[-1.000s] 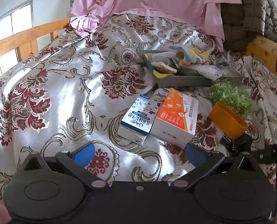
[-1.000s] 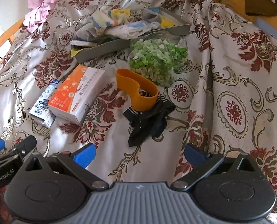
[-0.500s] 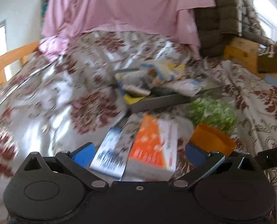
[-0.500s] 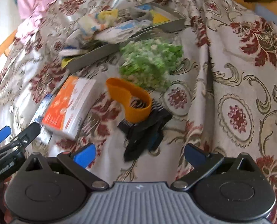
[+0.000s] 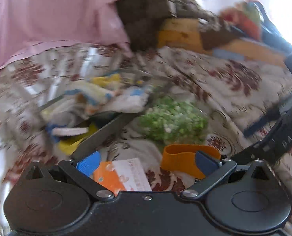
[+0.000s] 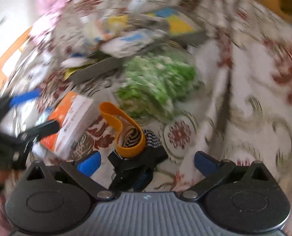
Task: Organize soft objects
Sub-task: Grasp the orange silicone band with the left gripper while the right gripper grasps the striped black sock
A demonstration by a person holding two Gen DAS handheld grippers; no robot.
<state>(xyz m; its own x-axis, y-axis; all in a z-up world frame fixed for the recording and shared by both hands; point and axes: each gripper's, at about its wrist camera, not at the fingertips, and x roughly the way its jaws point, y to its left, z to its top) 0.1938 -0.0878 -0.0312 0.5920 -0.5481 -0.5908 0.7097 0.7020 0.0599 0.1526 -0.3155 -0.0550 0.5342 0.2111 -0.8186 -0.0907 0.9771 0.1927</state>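
Observation:
Both views are motion-blurred. My left gripper (image 5: 147, 162) is open and low over the orange-and-white box (image 5: 122, 175), its right finger in front of the orange elastic band (image 5: 185, 155). My right gripper (image 6: 147, 163) is open, with the black cloth (image 6: 138, 165) and the end of the orange band (image 6: 124, 129) between its fingers. Beyond lie a bag of green bits (image 6: 157, 86) and a grey tray (image 6: 98, 68) piled with soft cloths. The left gripper (image 6: 27, 118) shows at the right view's left edge, by the box (image 6: 71, 125).
Everything lies on a floral bedspread (image 6: 254, 102). A pink sheet (image 5: 47, 19) and a brown quilted garment (image 5: 149, 9) hang at the back. A wooden bed frame (image 5: 181, 33) runs behind. The right gripper's arm (image 5: 273, 137) crosses the left view's right side.
Both grippers have moved forward and down toward the items. The left one has swung right, from beside the boxes to over the orange box and band. Both stay open.

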